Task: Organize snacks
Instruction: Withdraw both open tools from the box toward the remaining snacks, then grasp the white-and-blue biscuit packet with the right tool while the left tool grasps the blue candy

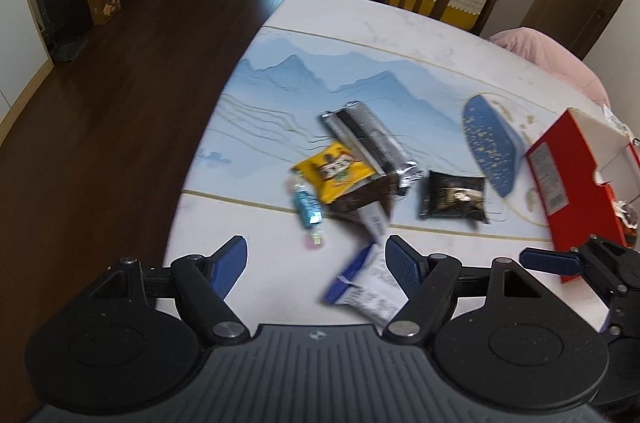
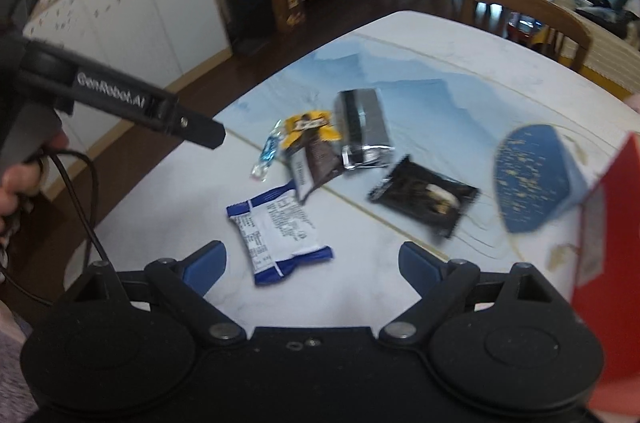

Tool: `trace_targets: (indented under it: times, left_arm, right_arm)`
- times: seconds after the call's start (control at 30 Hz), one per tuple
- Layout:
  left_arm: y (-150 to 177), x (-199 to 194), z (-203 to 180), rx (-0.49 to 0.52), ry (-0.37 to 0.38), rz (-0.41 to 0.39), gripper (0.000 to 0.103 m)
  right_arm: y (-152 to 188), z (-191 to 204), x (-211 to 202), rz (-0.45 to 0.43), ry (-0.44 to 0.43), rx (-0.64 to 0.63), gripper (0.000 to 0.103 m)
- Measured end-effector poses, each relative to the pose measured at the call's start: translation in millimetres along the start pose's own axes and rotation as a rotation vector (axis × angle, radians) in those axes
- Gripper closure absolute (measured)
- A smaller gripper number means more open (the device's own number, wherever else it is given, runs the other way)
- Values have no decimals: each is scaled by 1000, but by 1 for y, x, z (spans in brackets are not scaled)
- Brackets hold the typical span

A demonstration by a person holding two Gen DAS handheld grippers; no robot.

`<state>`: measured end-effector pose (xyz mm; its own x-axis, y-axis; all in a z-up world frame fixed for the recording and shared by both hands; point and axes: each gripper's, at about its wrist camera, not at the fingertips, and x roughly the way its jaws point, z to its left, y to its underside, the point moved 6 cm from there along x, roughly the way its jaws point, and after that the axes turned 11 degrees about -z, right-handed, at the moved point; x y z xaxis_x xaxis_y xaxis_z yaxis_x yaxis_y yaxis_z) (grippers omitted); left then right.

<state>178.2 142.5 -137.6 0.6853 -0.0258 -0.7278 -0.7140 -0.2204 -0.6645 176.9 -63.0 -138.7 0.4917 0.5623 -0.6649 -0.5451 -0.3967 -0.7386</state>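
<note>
Left wrist view shows our left gripper [image 1: 316,259] with jaws apart and empty, above the near edge of the table [image 1: 360,19]. Right wrist view shows our right gripper [image 2: 312,263] likewise spread wide, nothing between the pads. The blue-and-white packet [image 2: 278,233] lies nearest that edge, just ahead of both grippers. Further in sit a yellow packet [image 1: 334,175], a silver pack [image 1: 370,139], a brown wrapper [image 2: 320,153], a small blue candy [image 1: 306,209] and a black packet [image 1: 454,199], mostly bunched and overlapping. A blue fan-shaped box [image 1: 490,147] and a red carton [image 1: 568,183] stand toward the right edge. We judge the blue-and-white packet the sensible first pick: it lies apart from the rest. We advise straddling its short sides squarely, lowering until the pads flank it, then closing gently, since the foil may slide or crumple.
</note>
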Motion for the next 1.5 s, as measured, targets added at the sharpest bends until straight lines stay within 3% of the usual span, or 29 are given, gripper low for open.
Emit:
trace_targets:
  times: [0.13, 0.27, 0.5, 0.67, 1.0, 1.23, 1.4, 1.47, 1.5]
  left_arm:
    - [3, 5, 12, 9, -10, 7, 27]
    - [4, 11, 18, 24, -12, 15, 27]
    - [4, 21, 21, 36, -1, 30, 27]
    - [5, 34, 23, 42, -8, 46, 27]
    - [5, 70, 7, 87, -19, 61, 28]
    - [7, 92, 3, 96, -45, 83, 50]
    - [7, 95, 6, 87, -70, 66, 56]
    - [7, 95, 5, 89, -76, 59, 62]
    - [7, 94, 4, 91, -76, 56, 70]
  right_arm:
    - [4, 13, 27, 38, -27, -57, 10]
    - [10, 28, 53, 81, -45, -148, 16]
    - [8, 29, 77, 109, -49, -192, 26]
    - [8, 30, 80, 111, -65, -197, 44]
    - [10, 19, 67, 112, -56, -140, 50]
    - [10, 13, 57, 98, -42, -107, 50]
    - [8, 13, 52, 84, -41, -93, 50]
    - [8, 14, 51, 80, -36, -90, 50]
    - [8, 14, 50, 78, -33, -87, 50]
